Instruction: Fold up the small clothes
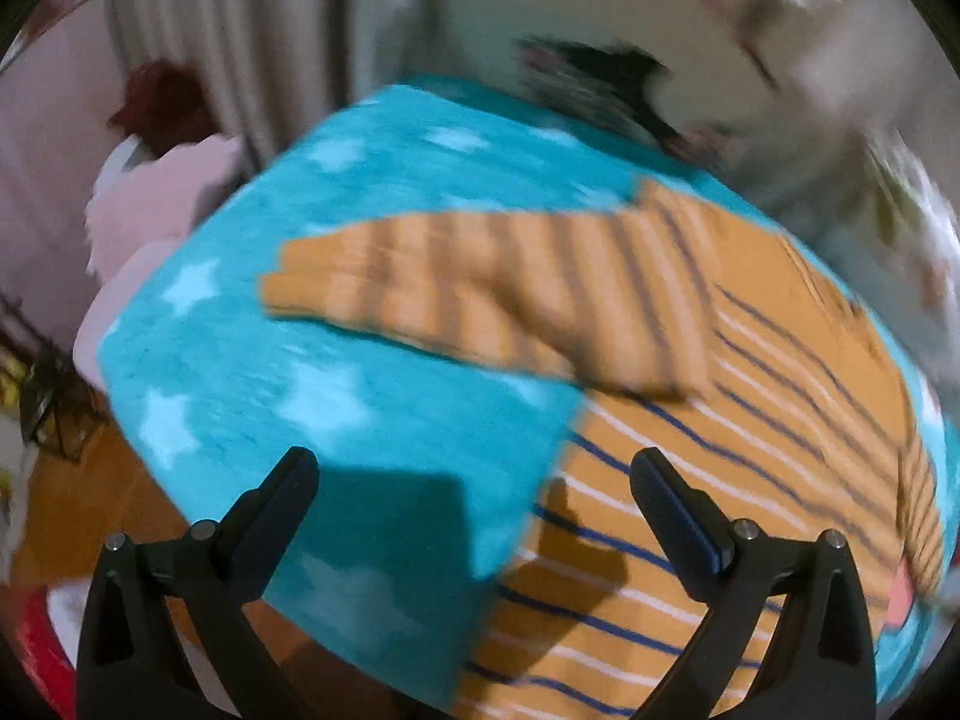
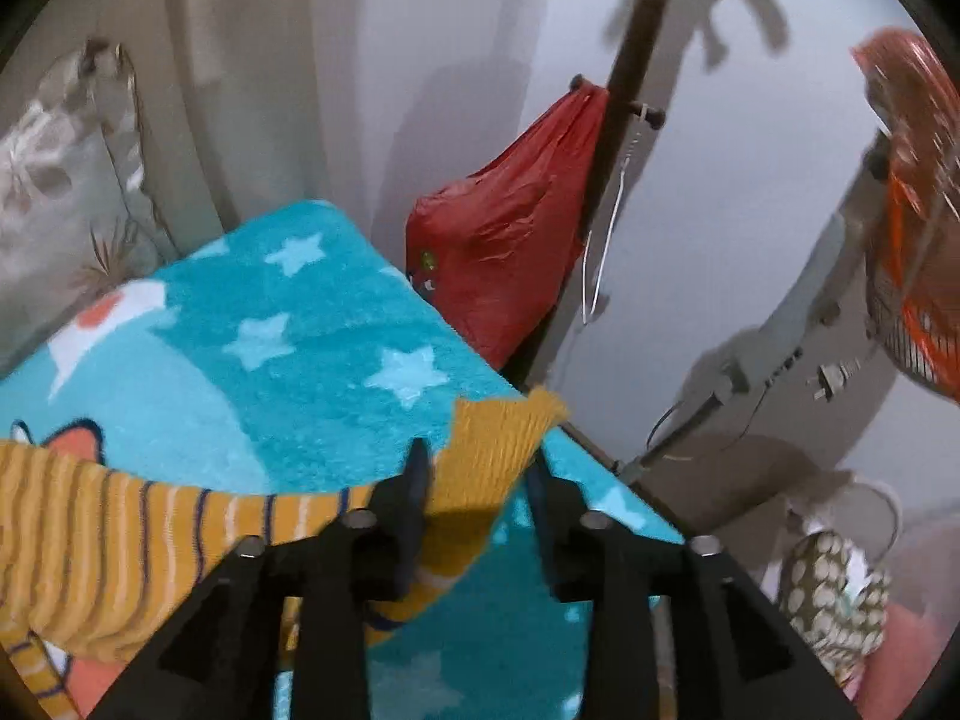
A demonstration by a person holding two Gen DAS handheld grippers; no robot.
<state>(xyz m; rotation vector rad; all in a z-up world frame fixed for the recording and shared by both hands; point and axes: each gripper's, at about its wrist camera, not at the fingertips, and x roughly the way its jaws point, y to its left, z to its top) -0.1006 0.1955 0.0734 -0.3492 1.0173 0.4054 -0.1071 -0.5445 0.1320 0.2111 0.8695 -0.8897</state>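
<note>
while the right gripper (image 2: 477, 468) pinches a sleeve cuff, the left gripper (image 1: 474, 474) hangs spread wide with nothing in it

the mustard striped sweater (image 1: 690, 420) lies on the teal star blanket (image 1: 312, 360), filling the right half of the left wrist view, one sleeve (image 1: 456, 294) stretched toward the middle left of the frame, all pretty blurry. in the right wrist view the ribbed cuff (image 2: 504, 426) sits between the clenched fingers (image 2: 414, 480) at center, lifted a bit off the blanket, and the rest of the sleeve trails to the lower left. a red bag (image 2: 510, 240) hangs on a dark pole (image 2: 630, 54) at upper center, an orange fan (image 2: 918, 228) is at the right edge, a floral pillow (image 2: 60, 192) at upper left.
</note>
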